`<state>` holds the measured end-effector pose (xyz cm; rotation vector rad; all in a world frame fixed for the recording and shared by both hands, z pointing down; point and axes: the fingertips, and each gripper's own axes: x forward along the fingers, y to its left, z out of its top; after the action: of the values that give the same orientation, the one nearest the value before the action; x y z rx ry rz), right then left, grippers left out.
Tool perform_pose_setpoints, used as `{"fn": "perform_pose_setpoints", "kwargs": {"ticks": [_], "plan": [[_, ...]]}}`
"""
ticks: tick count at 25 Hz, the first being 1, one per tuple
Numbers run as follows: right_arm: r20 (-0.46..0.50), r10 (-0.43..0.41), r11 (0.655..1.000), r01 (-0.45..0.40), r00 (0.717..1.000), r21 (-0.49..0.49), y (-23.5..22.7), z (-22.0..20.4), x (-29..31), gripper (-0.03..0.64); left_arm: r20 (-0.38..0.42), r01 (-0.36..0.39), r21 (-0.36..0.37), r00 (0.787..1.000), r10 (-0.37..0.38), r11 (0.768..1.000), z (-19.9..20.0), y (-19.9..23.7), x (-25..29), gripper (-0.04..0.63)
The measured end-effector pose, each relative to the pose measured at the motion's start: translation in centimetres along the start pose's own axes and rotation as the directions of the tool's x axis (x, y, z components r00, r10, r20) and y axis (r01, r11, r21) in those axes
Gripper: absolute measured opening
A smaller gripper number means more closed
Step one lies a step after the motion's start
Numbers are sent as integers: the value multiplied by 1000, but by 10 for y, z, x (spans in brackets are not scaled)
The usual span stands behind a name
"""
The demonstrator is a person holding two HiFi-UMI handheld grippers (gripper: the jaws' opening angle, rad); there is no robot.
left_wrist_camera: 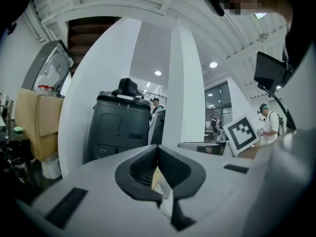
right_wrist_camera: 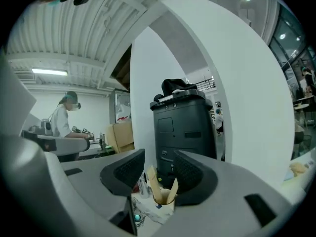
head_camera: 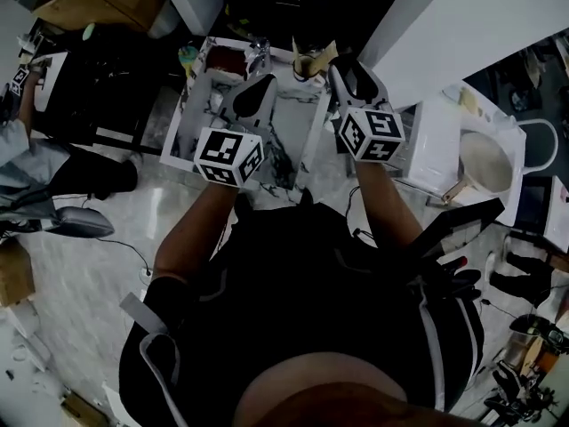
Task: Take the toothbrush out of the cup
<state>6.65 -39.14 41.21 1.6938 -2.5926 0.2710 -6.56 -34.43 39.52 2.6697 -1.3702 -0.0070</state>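
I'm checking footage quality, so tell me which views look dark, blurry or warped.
Head view: dim, the person's clothing nearly black, the cup slightly soft. Left gripper view: fisheye bows the wall, corners dark. Right gripper view: same bowing, ceiling lamp bright, cup fairly sharp.

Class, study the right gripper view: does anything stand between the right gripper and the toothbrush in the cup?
Nothing visible does. The right gripper has its jaws apart. Through their gap the toothbrush shows straight ahead, sticking up out of the cup, with nothing in front of it.
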Motion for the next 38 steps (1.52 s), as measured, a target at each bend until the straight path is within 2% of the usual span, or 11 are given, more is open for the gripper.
{"fn": "perform_pose_setpoints", "kwargs": {"ticks": [6, 9, 12, 17, 23, 27, 33, 35, 38], "plan": [[-47, 43, 999, -42, 998, 17, -19, -27, 23, 195, -22, -56, -11, 998, 56, 998, -19, -1, 17, 5], [-73, 67, 998, -67, 995, 11, -23, -44, 35, 198, -32, -50, -28, 998, 49, 998, -30, -4, 24, 5], [-94, 90, 996, -91, 991, -4, -28, -60, 48, 198, -49, -53, -13, 997, 52, 999, -43, -7, 31, 5], [-136, 125, 992, -125, 983, 8, -34, -84, 66, 198, -75, -111, -7, 991, 110, 994, -61, -2, 39, 9], [-182, 163, 987, -163, 970, 17, -38, -113, 90, 198, -73, -156, -15, 985, 154, 988, -74, 4, 43, 32], [-194, 191, 982, -189, 962, 28, -39, -132, 102, 198, -95, -172, -31, 981, 168, 985, -87, 6, 44, 77], [-237, 190, 982, -188, 953, 30, -43, -156, 120, 196, -118, -199, -33, 974, 194, 979, -96, 13, 43, 77], [-251, 190, 981, -193, 949, 13, -42, -164, 123, 188, -133, -219, -32, 968, 213, 975, -101, 16, 40, 77], [-266, 181, 982, -187, 947, 3, -44, -172, 125, 119, -149, -244, -34, 960, 237, 969, -104, 19, 33, 77]]}}
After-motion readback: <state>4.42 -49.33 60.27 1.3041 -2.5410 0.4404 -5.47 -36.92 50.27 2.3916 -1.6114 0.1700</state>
